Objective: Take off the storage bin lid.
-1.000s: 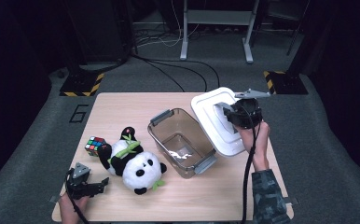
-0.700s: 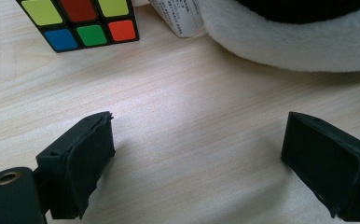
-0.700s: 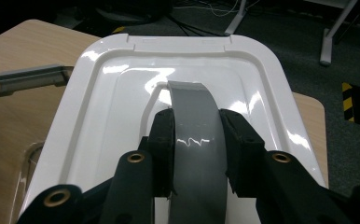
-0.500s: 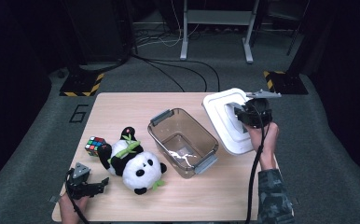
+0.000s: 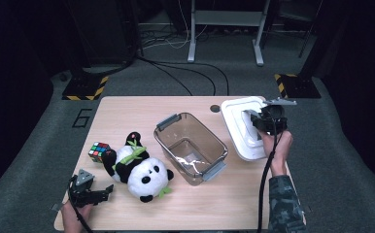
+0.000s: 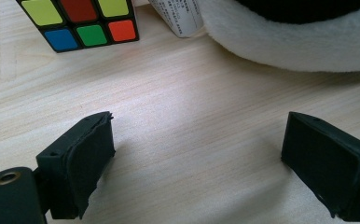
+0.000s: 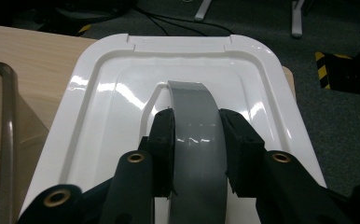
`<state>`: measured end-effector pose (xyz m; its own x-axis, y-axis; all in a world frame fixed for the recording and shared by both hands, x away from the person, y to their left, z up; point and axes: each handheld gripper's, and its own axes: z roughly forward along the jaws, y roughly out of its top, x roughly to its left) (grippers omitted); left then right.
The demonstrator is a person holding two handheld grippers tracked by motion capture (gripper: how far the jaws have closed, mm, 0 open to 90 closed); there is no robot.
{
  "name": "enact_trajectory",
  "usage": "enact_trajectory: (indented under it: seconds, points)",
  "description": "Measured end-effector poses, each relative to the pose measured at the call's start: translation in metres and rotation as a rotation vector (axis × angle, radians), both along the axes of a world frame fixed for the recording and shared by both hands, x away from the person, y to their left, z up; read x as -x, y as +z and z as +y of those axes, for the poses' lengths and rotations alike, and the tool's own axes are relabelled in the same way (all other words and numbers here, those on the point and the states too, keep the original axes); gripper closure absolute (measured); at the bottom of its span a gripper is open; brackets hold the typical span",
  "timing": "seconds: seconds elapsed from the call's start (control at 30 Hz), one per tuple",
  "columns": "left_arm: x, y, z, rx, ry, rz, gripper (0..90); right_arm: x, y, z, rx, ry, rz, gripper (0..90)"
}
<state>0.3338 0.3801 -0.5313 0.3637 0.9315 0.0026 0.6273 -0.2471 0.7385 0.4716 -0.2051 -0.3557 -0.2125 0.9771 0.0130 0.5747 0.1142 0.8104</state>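
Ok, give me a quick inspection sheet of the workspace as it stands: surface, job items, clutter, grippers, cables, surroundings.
Surface: light wooden table, a dark round spot near its far edge.
Job's things: white lid lies flat at the table's right side, its grey handle clamped; clear bin stands open beside it, crumpled clear film inside.
Clutter: plush panda lying left of the bin; puzzle cube beside it.
Grippers: right gripper shut on the lid's handle; left gripper open, resting on bare wood near the panda.
Cables: one trails from the right gripper along the forearm; several lie on the floor beyond the table.
Surroundings: grey carpet, hazard-striped stand bases, a white frame's legs.
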Motion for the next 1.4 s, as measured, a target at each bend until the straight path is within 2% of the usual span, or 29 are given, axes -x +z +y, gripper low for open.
enact_trajectory:
  seconds: [0.17,0.6,1.4]
  points:
    - [0.0,0.0,0.0,-0.001,0.0,-0.002,9.1,-0.005,-0.011,-0.003,-0.007,-0.036,0.016,66.7]
    - [0.0,0.0,0.0,-0.001,0.0,0.0,9.1,-0.017,-0.043,-0.008,-0.005,-0.085,0.056,66.7]
    - [0.0,0.0,0.0,0.003,0.0,-0.001,9.2,-0.032,-0.087,-0.004,-0.005,-0.167,0.113,66.6]
